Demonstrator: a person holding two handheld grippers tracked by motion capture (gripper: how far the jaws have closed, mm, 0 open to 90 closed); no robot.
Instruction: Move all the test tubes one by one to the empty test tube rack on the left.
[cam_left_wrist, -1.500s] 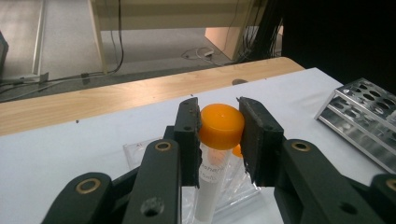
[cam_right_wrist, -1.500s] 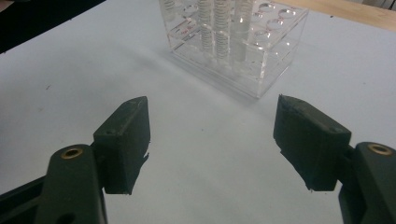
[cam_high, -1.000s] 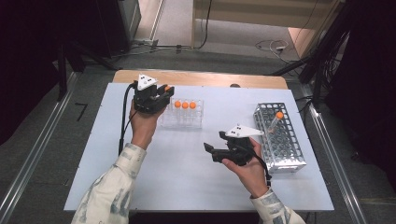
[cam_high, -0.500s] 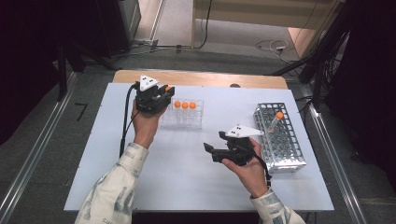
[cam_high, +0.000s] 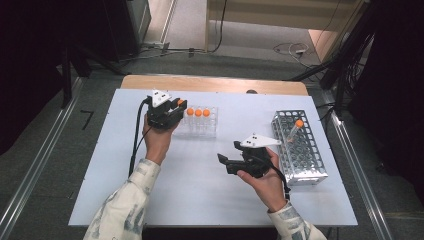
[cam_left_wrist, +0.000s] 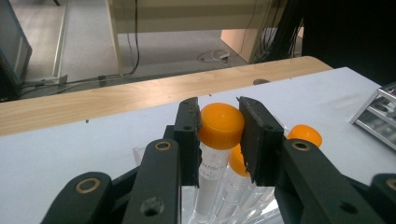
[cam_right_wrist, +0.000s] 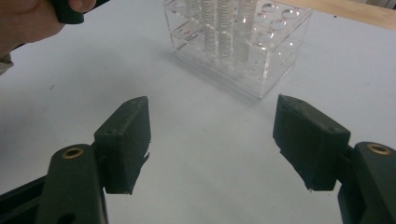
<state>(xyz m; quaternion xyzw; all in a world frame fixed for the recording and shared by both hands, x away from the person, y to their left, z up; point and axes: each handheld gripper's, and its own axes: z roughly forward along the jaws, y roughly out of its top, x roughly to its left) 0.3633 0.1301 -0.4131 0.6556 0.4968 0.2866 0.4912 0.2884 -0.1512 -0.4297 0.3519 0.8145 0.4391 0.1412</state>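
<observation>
Two grippers work here, and nearest to us the right gripper (cam_high: 223, 161) hangs low over the bare counter (cam_high: 200, 195) with its fingers (cam_right_wrist: 125, 140) spread wide and empty, likely kept free to receive or steady a tube. Farther off on the left, our left gripper (cam_left_wrist: 219, 130) has its fingers clamped on the orange cap of a tube (cam_left_wrist: 211, 163) that stands upright in the clear rack (cam_high: 200, 125); we judge the cap is gripped because it gives the firmest hold for lifting straight out. Three more orange-capped tubes (cam_high: 198, 113) stand beside it. On the right, the metal rack (cam_high: 300, 150) holds one tilted tube (cam_high: 295, 129), probably the destination.
</observation>
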